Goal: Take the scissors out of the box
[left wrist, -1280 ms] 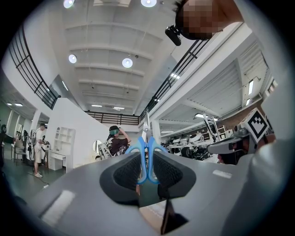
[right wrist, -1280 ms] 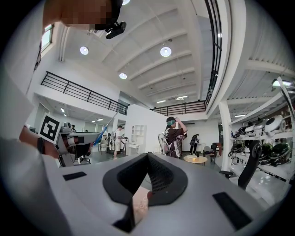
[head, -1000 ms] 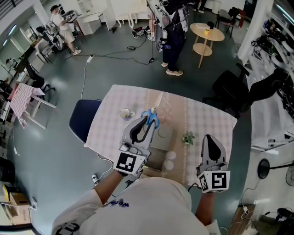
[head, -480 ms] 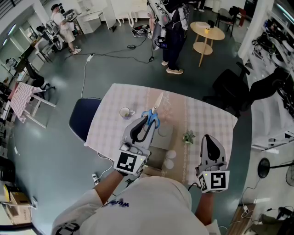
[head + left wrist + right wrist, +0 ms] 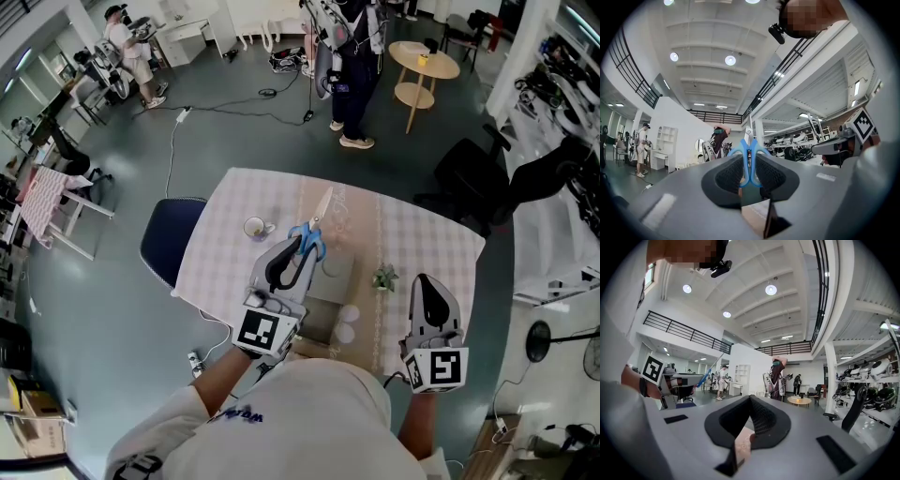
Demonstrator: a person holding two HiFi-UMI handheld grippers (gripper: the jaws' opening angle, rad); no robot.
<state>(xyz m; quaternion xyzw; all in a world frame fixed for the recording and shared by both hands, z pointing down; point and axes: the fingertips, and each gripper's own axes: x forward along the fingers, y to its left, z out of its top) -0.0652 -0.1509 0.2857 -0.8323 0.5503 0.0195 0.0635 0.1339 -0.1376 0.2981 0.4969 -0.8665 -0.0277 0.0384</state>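
Blue-handled scissors [image 5: 309, 240] hang in the air above the checked table [image 5: 427, 246], silver blades pointing away from me. My left gripper [image 5: 299, 247] is shut on the handles, and in the left gripper view the blue loops [image 5: 749, 157] sit pinched between the black pads [image 5: 729, 174]. Just below and to the right of that gripper lies the open box [image 5: 333, 284]. My right gripper [image 5: 427, 287] hovers over the table's near right part, shut with nothing in it. The right gripper view shows its pads [image 5: 761, 418] pressed together and the scissors [image 5: 706, 375] far to the left.
On the table stand a white cup [image 5: 254, 228], a small green plant [image 5: 383, 279] and two white round things [image 5: 346, 322]. A dark blue chair [image 5: 167, 240] stands at the table's left. A person [image 5: 353, 66] stands beyond the table, near a round wooden side table [image 5: 423, 67].
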